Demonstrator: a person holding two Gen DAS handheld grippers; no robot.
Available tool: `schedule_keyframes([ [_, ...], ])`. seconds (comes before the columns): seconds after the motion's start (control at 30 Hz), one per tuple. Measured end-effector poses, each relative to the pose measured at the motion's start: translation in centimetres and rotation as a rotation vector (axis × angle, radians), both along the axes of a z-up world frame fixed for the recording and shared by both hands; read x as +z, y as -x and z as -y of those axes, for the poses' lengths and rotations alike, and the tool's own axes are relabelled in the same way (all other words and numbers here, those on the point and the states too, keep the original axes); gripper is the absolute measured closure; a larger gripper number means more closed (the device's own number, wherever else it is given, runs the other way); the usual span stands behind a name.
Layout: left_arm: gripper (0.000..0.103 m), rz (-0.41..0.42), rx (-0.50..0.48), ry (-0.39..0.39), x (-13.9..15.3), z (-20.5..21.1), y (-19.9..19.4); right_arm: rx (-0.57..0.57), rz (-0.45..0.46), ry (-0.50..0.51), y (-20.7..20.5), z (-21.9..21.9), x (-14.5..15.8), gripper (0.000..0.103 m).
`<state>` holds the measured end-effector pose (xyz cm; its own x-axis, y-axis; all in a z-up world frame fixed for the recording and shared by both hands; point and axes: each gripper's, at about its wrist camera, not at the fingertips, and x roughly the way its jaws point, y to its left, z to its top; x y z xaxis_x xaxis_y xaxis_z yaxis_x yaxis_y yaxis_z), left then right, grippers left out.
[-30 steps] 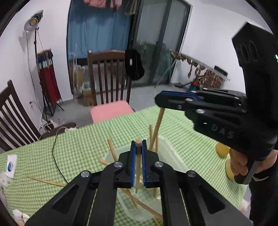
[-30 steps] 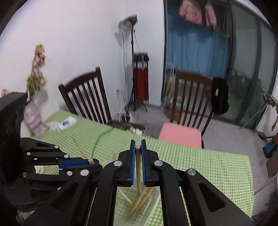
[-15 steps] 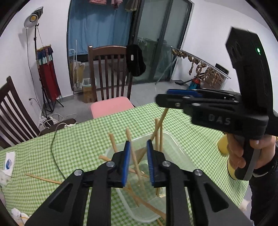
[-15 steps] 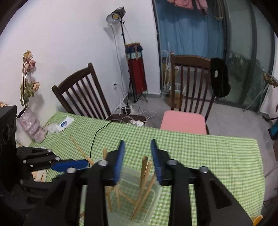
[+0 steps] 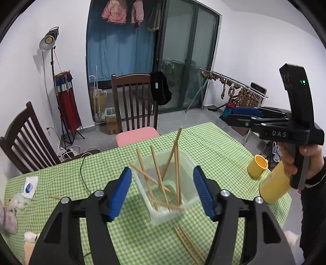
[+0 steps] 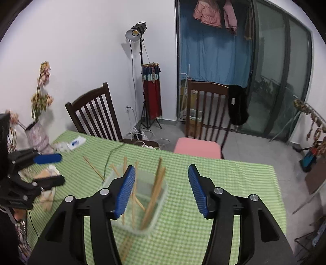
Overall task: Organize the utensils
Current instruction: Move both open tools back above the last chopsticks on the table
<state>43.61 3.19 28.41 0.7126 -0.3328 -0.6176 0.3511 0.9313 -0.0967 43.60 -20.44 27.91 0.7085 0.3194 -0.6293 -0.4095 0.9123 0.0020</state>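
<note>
Both grippers, left gripper [image 5: 163, 190] and right gripper [image 6: 162, 189], have released their chopsticks [image 5: 177, 173] into the tub [image 5: 189, 163]; jaws are opening, empty, above it.

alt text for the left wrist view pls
The left gripper, jaws opening and nothing between them, hangs above a clear plastic container of wooden chopsticks on a green checked tablecloth. More chopsticks lie loose nearby; at right, a hand holds the right gripper.

Home dining room, checked tablecloth [image 5: 214, 142] on table, wooden chairs [image 5: 134, 102], hanging jackets [image 6: 214, 14], balcony doors [image 5: 189, 71]
</note>
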Motion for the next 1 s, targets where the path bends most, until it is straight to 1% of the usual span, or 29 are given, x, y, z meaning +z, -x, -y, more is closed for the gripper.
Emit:
schedule_keyframes([
  [0.03,0.037,0.005,0.008,-0.004,0.1,-0.1,0.9,-0.007,0.006,0.008,0.8,0.3,0.1,0.045],
  [0.1,0.027,0.022,0.023,-0.01,0.2,-0.2,2.7,-0.023,0.035,0.027,2.9,1.0,0.2,0.04],
  [0.17,0.024,0.052,0.035,-0.024,0.3,-0.3,4.6,-0.031,0.048,0.029,4.5,1.6,0.1,0.037],
  [0.23,0.022,0.075,0.058,-0.028,0.3,-0.6,6.3,-0.035,0.054,0.025,6.4,2.1,-0.3,0.036],
  [0.3,0.017,0.104,0.095,-0.011,0.4,-1.0,8.6,-0.037,0.062,0.02,8.0,2.5,-0.7,0.034],
  [0.37,0.015,0.141,0.12,0.016,0.1,-1.4,11.0,-0.048,0.081,0.01,9.8,2.9,-1.4,0.03],
  [0.4,0.015,0.157,0.132,0.021,-0.2,-1.5,12.3,-0.052,0.091,0.011,10.7,3.1,-1.9,0.03],
  [0.43,0.014,0.171,0.138,0.026,-0.7,-1.5,13.6,-0.056,0.101,0.011,11.6,3.3,-2.4,0.03],
  [0.5,0.009,0.187,0.122,0.052,-1.8,-1.4,15.8,-0.065,0.114,0.015,13.5,3.7,-3.7,0.03],
  [0.57,0.009,0.194,0.108,0.079,-3.3,-1.3,18.3,-0.074,0.117,0.007,15.1,4.1,-5.0,0.03],
  [0.73,0.009,0.247,0.144,0.068,-7.4,-0.4,23.9,-0.095,0.145,-0.006,19.8,4.8,-8.1,0.029],
  [0.77,0.009,0.253,0.155,0.07,-7.9,-0.3,24.7,-0.096,0.152,-0.015,21.0,4.9,-8.8,0.028],
  [0.9,0.009,0.277,0.194,0.06,-10.3,0.9,28.4,-0.142,0.165,-0.065,25.2,5.8,-11.4,0.027],
  [0.93,0.008,0.28,0.195,0.064,-11.0,1.2,29.7,-0.15,0.174,-0.069,26.1,5.9,-11.8,0.027],
  [1.0,0.008,0.26,0.179,0.093,-12.7,1.6,31.4,-0.163,0.2,-0.065,28.4,5.6,-13.1,0.027],
])
